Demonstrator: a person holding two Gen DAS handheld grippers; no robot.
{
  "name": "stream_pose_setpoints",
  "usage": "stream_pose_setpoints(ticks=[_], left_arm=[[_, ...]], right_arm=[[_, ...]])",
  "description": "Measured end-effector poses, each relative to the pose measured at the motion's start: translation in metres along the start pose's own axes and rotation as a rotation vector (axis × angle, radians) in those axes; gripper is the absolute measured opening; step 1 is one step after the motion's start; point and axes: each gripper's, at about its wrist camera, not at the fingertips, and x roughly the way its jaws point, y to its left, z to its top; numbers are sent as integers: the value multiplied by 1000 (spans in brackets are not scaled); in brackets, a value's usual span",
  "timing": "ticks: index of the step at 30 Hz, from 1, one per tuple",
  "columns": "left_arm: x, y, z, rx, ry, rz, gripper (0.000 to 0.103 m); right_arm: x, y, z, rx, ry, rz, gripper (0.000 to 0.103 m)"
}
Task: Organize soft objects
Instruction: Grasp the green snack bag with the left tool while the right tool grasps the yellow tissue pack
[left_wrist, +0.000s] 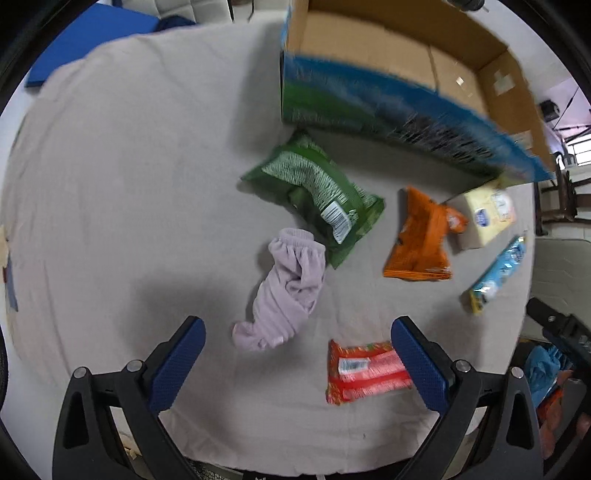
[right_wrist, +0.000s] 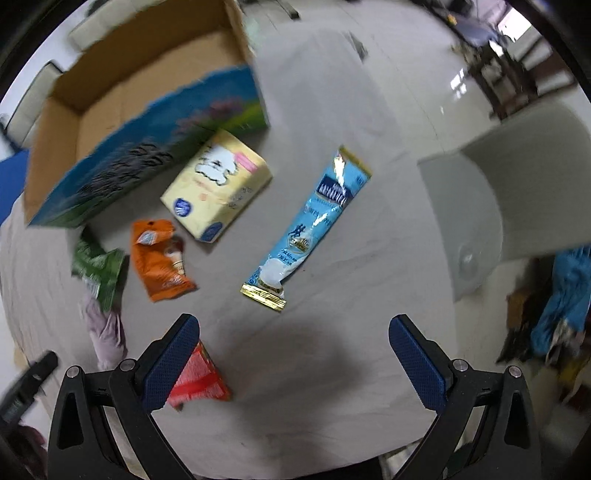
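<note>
The soft objects lie scattered on a table covered with a grey cloth (left_wrist: 129, 166), in front of an open cardboard box (left_wrist: 388, 48) whose inside looks empty. My guess is that the box stands there to receive the objects, so nothing is sorted yet.

The left gripper (left_wrist: 297, 365) hovers above the cloth with its fingers spread wide and nothing between them. Just ahead of it is a crumpled lilac sock (left_wrist: 284, 291), and a red packet (left_wrist: 365, 371) lies close to its right finger, partly hidden by it. The sock seems the nearest thing for this gripper to take. A green bag (left_wrist: 317, 192) rests over the upper end of the sock, so pulling the sock may drag the bag along.

The right gripper (right_wrist: 293, 363) also hangs over the cloth with fingers wide apart and empty. Before it lies a long light-blue pouch (right_wrist: 314, 225), alone and free on all sides, so it looks easy to take. Further off are a yellow tissue pack (right_wrist: 218, 184), just beside the box wall, and an orange bag (right_wrist: 159, 258) near the green bag.

Both pictures are a little blurred, so small print is not readable. Outside the table I see a blue mat (left_wrist: 92, 40) and a pale grey bin (right_wrist: 491, 192), well apart from the objects.
</note>
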Motion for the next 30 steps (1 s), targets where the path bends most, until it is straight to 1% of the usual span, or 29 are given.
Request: stream_pose_setpoints(ticks=[2, 4, 6, 8, 11, 15, 17, 18, 20, 22, 24, 25, 26, 27, 29, 30], left_arm=[[15, -1, 5, 11, 22, -6, 102], [28, -1, 7, 14, 40, -4, 99], [33, 1, 10, 14, 45, -17, 99], [36, 5, 14, -12, 51, -29, 99], [34, 15, 26, -81, 45, -73, 99], [26, 26, 48, -180, 20, -140, 99], [26, 31, 59, -234, 38, -181, 99], [28, 33, 63, -260, 48, -200, 99], [34, 37, 71, -308, 75, -231, 99], [37, 41, 77, -336, 84, -224, 99], [45, 46, 85, -363, 93, -221, 99], [48, 47, 88, -380, 98, -227, 99], [52, 49, 91, -392, 103, -235, 99], [56, 50, 94, -400, 112, -236, 99], [63, 55, 99, -409, 131, -241, 99], [67, 55, 103, -410, 136, -238, 99]], right_arm=[[12, 12, 5, -18, 13, 12, 103], [21, 31, 4, -51, 40, 64, 103], [32, 50, 4, -88, 64, 77, 103], [37, 59, 5, -94, 65, 84, 103], [45, 59, 14, -41, 61, 118, 103], [45, 52, 38, 84, -9, 165, 103], [47, 48, 51, 150, -40, 173, 103], [50, 46, 58, 189, -48, 195, 103], [56, 47, 66, 224, -57, 200, 103], [65, 48, 74, 259, -51, 219, 103], [74, 48, 76, 290, -40, 221, 100], [79, 48, 76, 303, -32, 224, 95], [82, 47, 76, 309, -26, 227, 88], [85, 46, 75, 312, -14, 243, 86], [86, 44, 72, 297, -7, 243, 86], [84, 45, 70, 263, 0, 217, 85]])
